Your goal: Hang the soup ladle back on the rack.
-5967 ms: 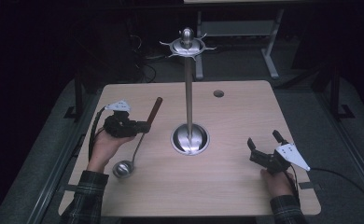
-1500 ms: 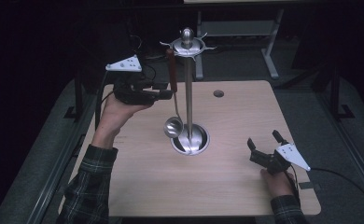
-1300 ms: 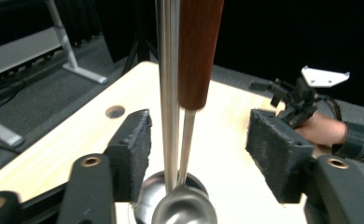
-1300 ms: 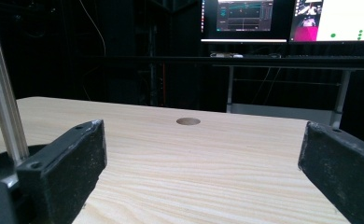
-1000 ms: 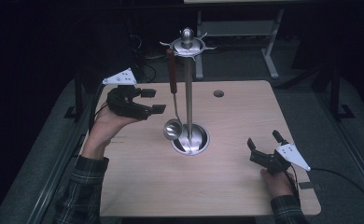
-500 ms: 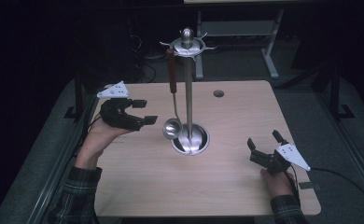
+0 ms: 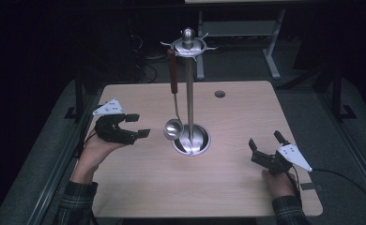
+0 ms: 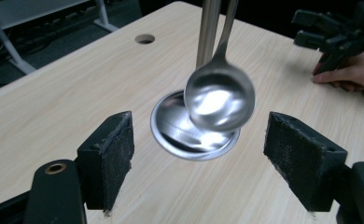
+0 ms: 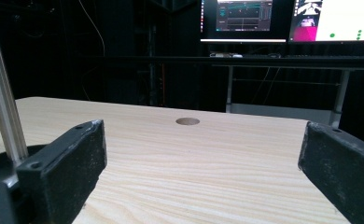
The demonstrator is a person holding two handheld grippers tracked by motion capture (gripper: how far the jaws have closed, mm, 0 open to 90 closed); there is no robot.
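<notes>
A metal ladle [image 7: 173,119] with a brown handle hangs from a tall steel stand [image 7: 189,89] at the middle of a wooden table [image 7: 218,187]. The left gripper [image 7: 136,125] is just left of the ladle's bowl, jaws wide apart and holding nothing. Well to the stand's right, the right gripper [image 7: 264,144] rests on the table, also wide open and empty.

The ladle [image 8: 220,100] is looking like shiny smooth metal; the table [image 7: 139,187] is showing pale matt wood; the pads [image 8: 112,156] are looking rough and black.
</notes>
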